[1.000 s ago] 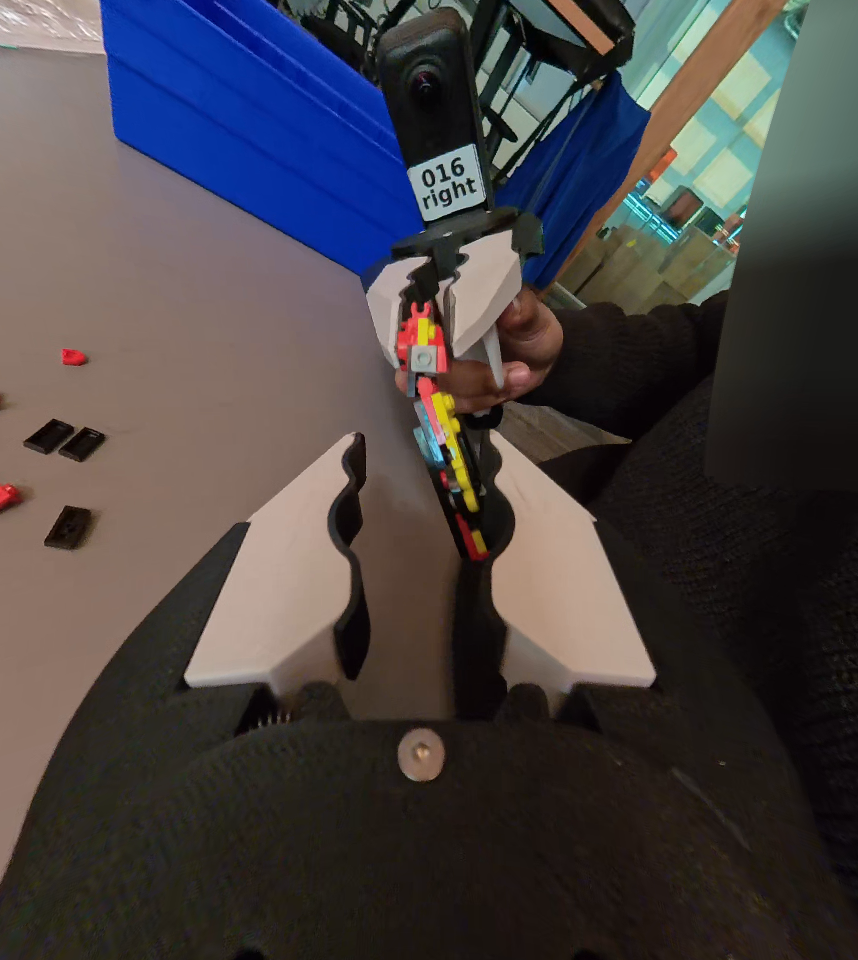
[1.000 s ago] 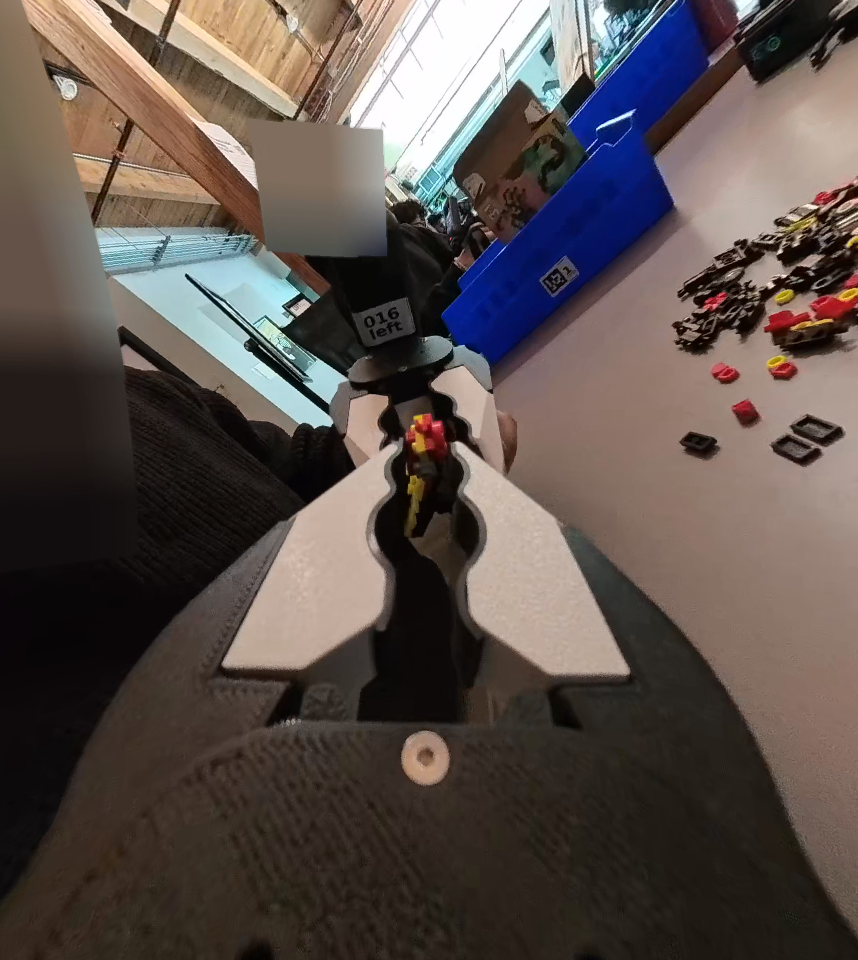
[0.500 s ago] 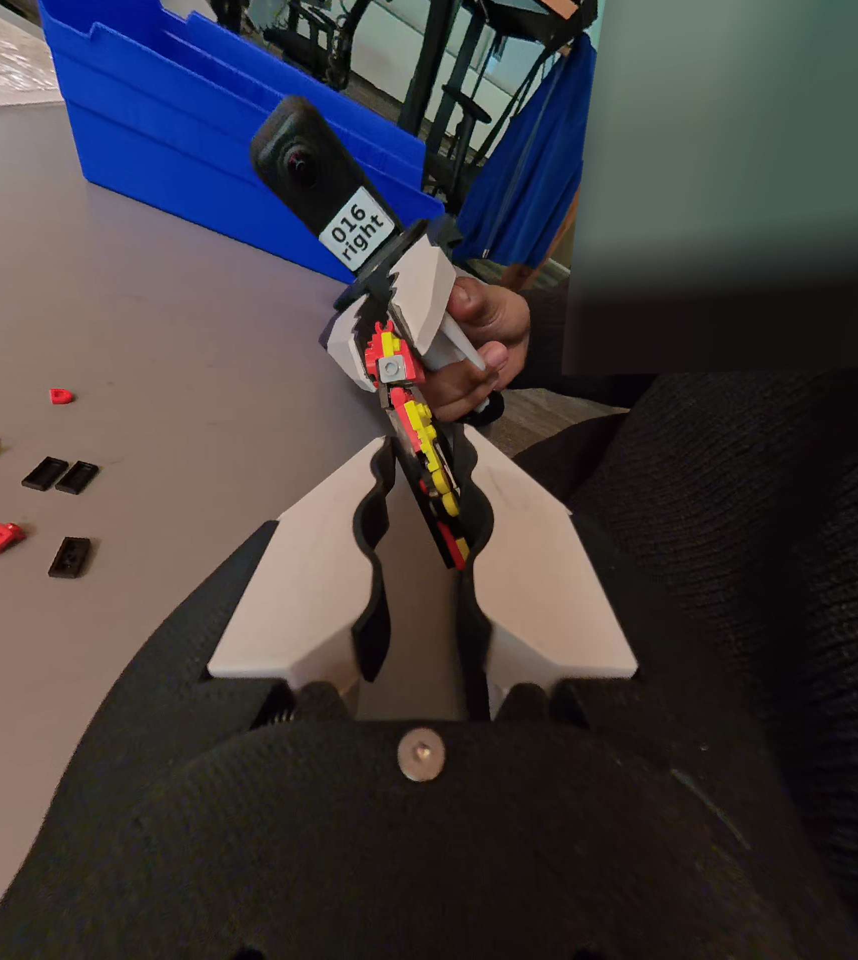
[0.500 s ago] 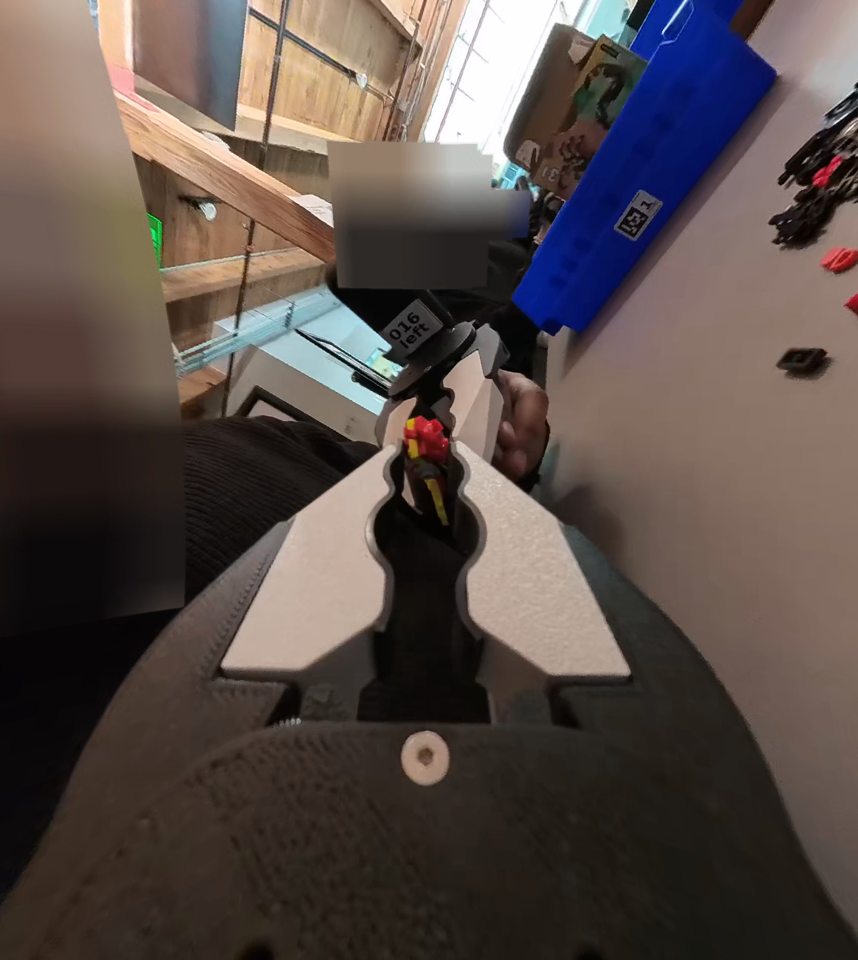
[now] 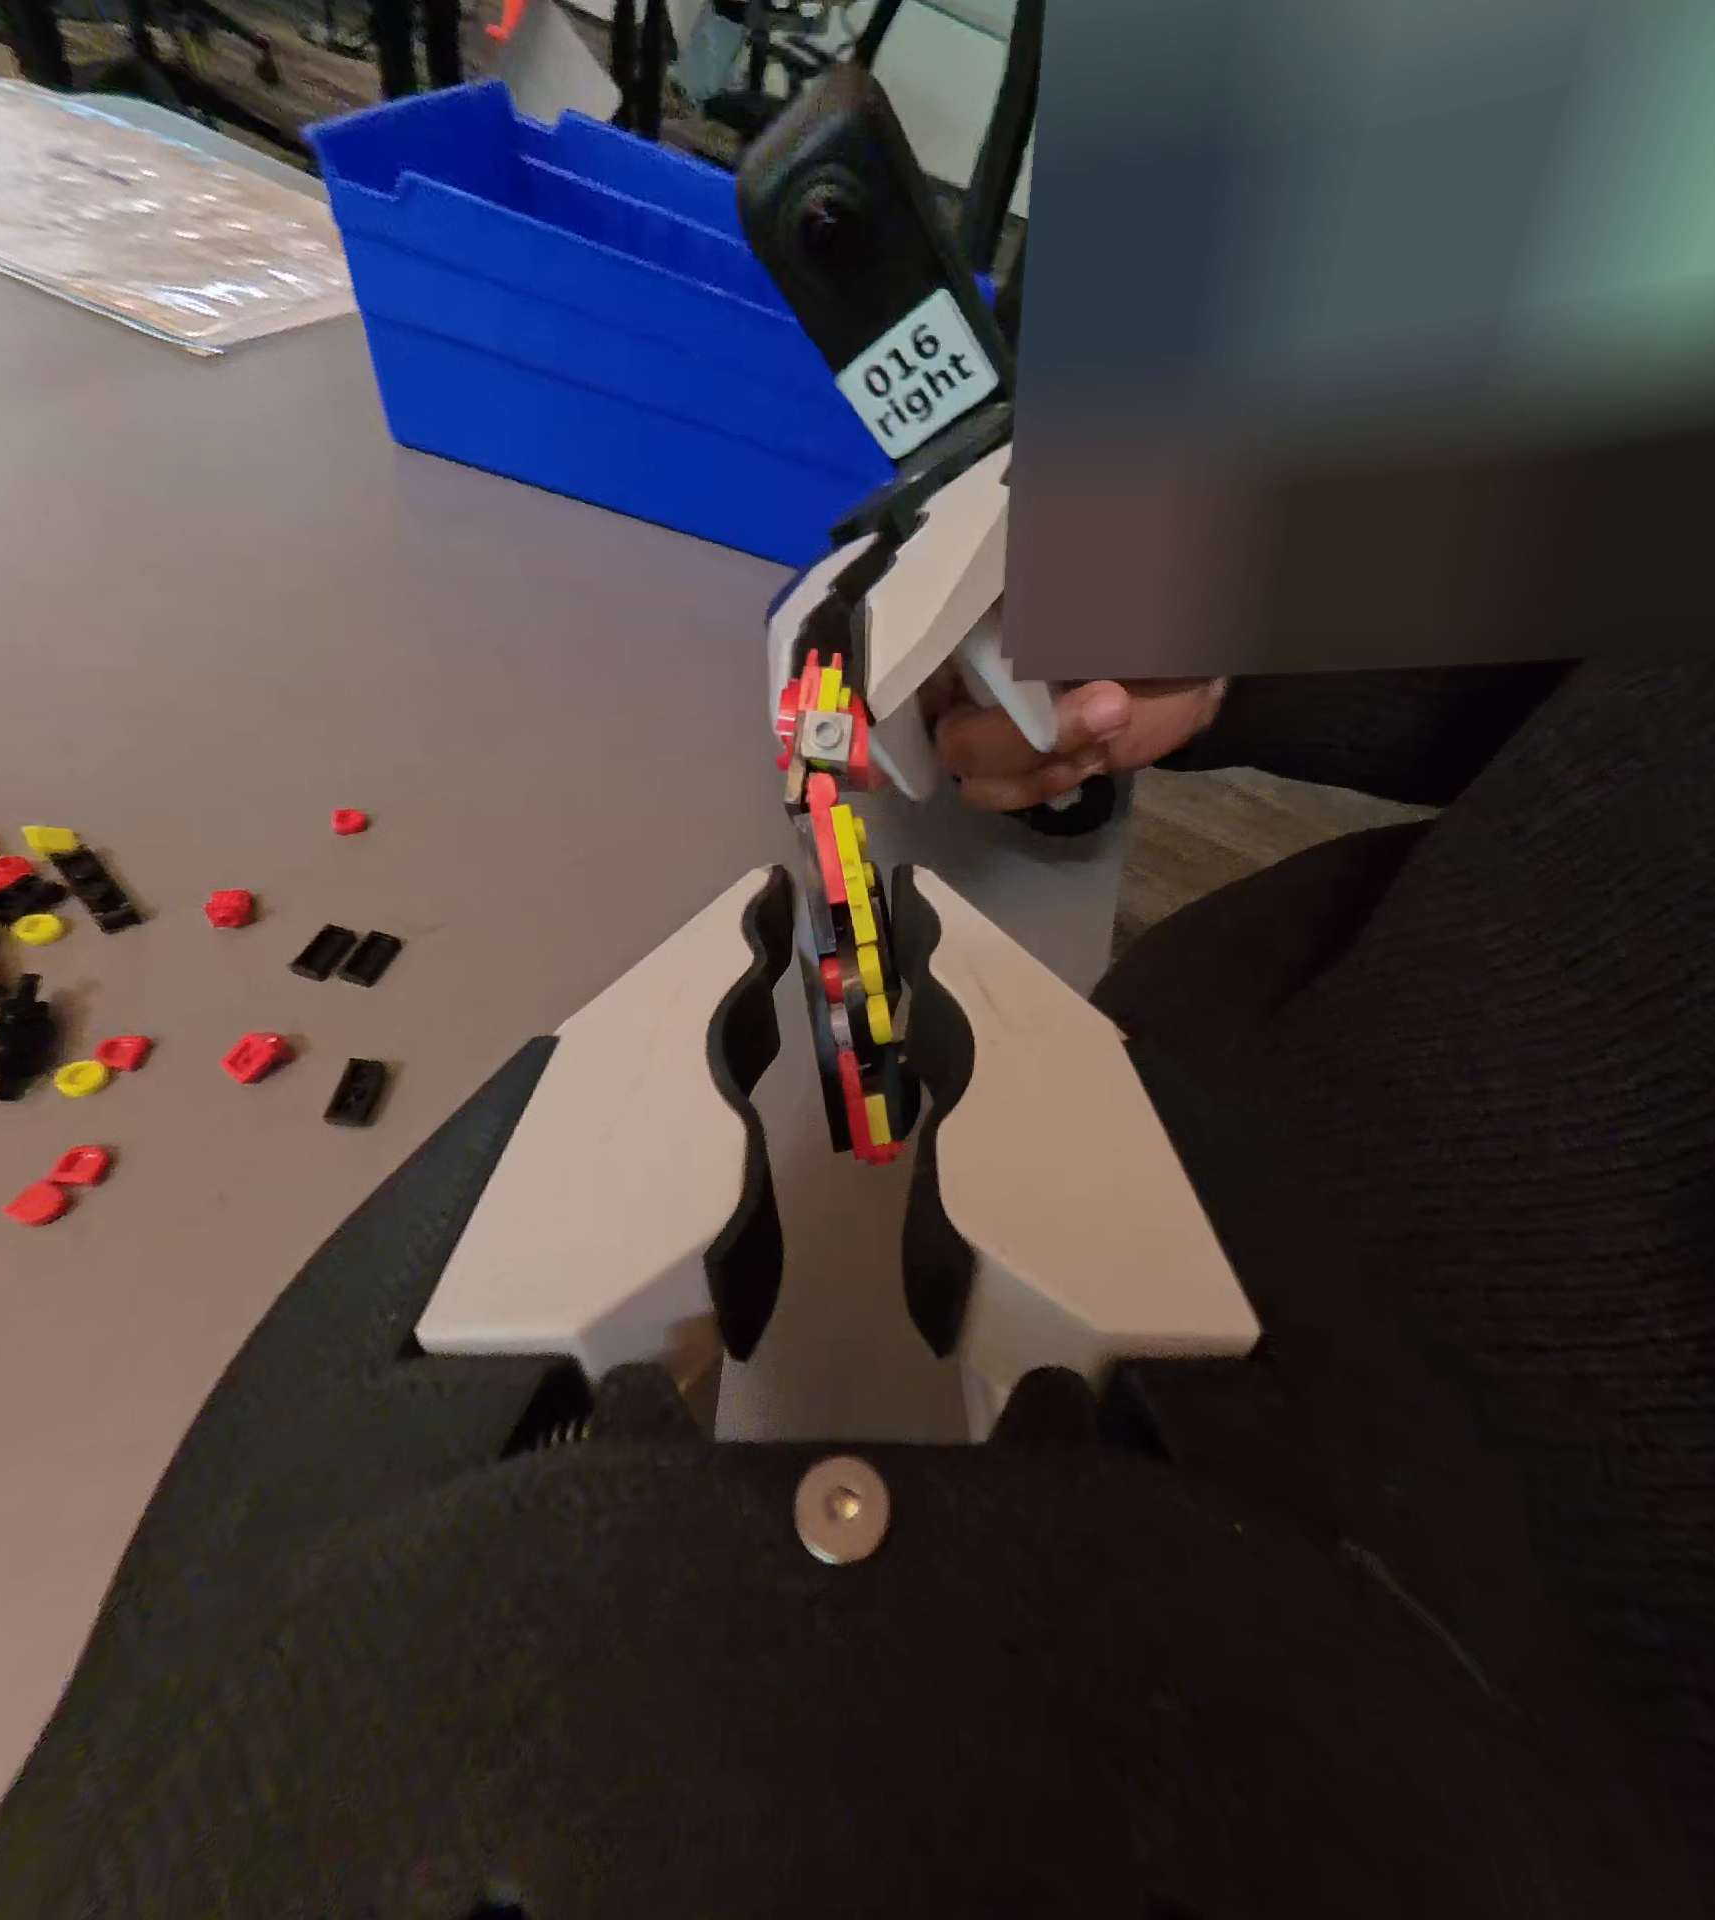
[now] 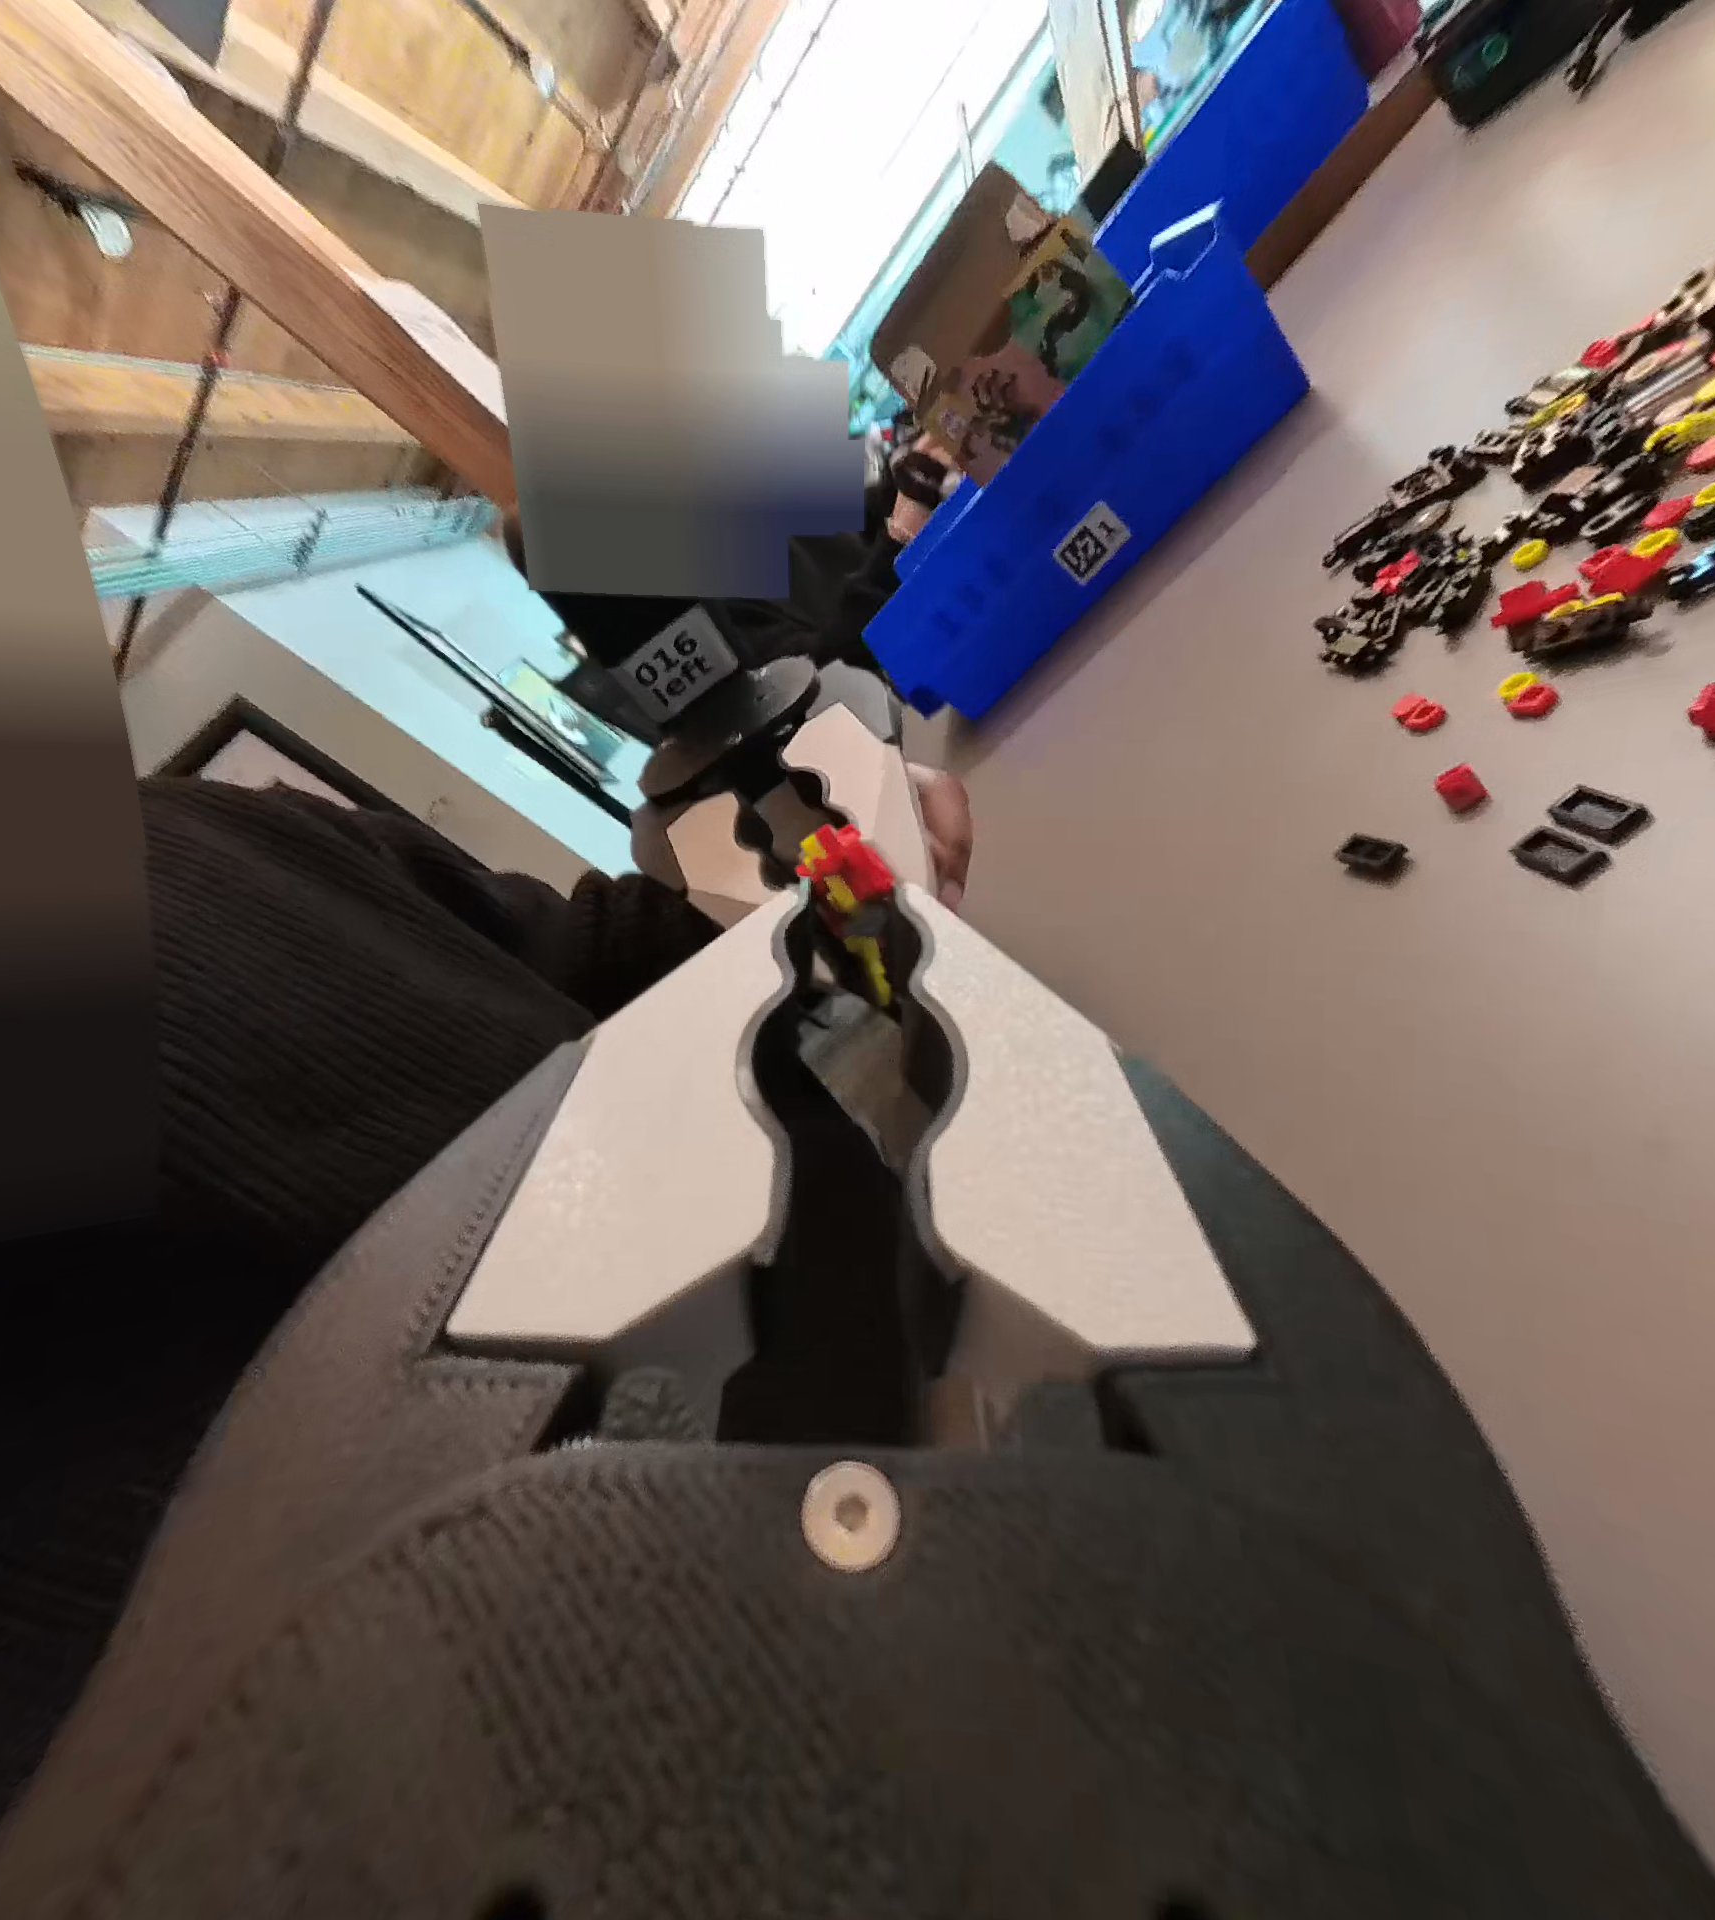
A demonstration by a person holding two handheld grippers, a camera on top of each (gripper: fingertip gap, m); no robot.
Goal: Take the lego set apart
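Your right tongs (image 6: 848,940) clamp one end of the lego strip (image 5: 851,966) while its other end sits between your left tongs (image 5: 840,914), parted and not gripping; close them, then pull apart.

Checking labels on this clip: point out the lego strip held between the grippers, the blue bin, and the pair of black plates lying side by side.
lego strip (image 5: 858,966), left wrist view, on its yellow-and-black middle.
blue bin (image 5: 562,364), left wrist view, on its near side wall.
pair of black plates (image 5: 346,953), left wrist view, where the two meet.
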